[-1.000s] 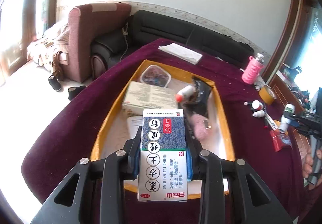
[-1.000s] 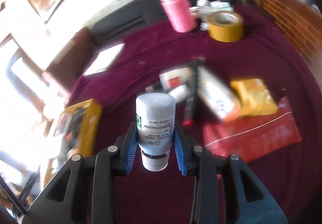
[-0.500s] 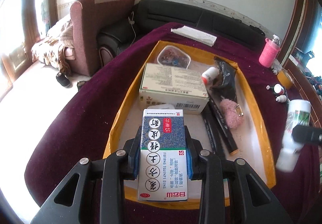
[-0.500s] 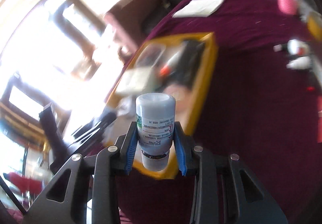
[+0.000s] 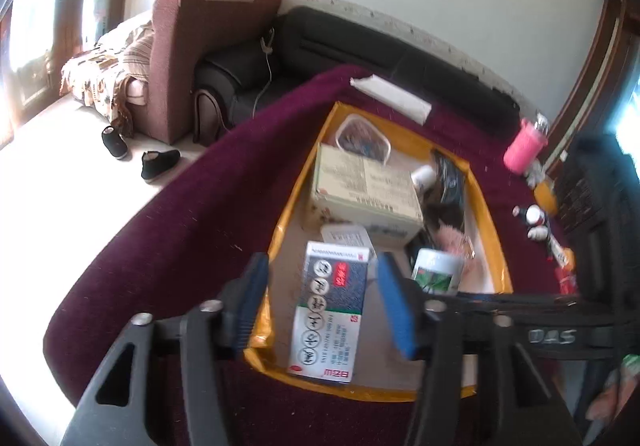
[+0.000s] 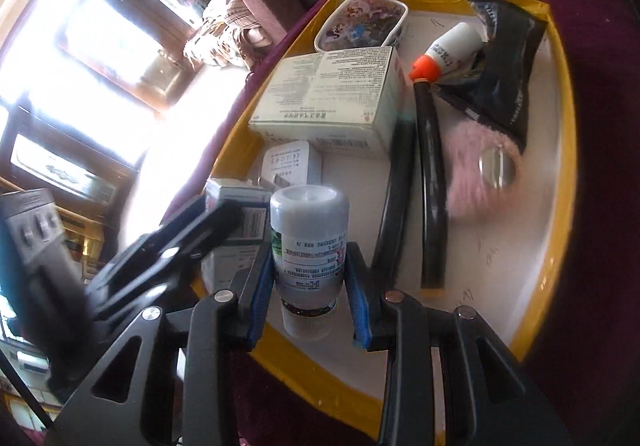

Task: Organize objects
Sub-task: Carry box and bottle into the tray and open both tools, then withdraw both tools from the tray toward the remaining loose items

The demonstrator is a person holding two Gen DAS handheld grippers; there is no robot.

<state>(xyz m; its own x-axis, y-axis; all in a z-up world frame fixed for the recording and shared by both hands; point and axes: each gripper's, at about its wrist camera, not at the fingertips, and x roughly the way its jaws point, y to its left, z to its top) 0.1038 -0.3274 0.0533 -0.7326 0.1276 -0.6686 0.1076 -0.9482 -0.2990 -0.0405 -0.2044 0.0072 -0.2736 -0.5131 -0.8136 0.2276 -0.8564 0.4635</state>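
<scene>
A bright window [image 5: 36,37] and pale floor fill the left of the room, where two black shoes [image 5: 138,151] sit near a maroon armchair [image 5: 192,57]; a black sofa [image 5: 360,57] runs along the white wall behind. The table [image 5: 192,213] wears a deep purple cloth, and on it lies a shallow yellow-rimmed tray [image 5: 288,213] with a white floor. A folded white paper [image 5: 390,99] lies on the cloth beyond the tray, and a pink bottle [image 5: 524,143] stands far to the right near small white bottles [image 5: 534,219]. Inside the tray, from the left, sit a large pale medicine box [image 6: 332,101], a patterned oval tin [image 6: 362,23] behind it, two black tubes [image 6: 428,181], an orange-capped bottle [image 6: 448,49], a black pouch [image 6: 508,53] and a pink fluffy item [image 6: 480,169]. The left gripper [image 5: 320,306] hovers low over the tray's near-left corner with its blue pads spread wide, and the blue-and-white medicine box [image 5: 330,312] lies flat on the tray floor between them, touching neither. The right gripper [image 6: 310,288] reaches in from the right over the tray's near edge, pads clamped on a white pill bottle [image 6: 308,246] held upright, just beside the medicine box.
</scene>
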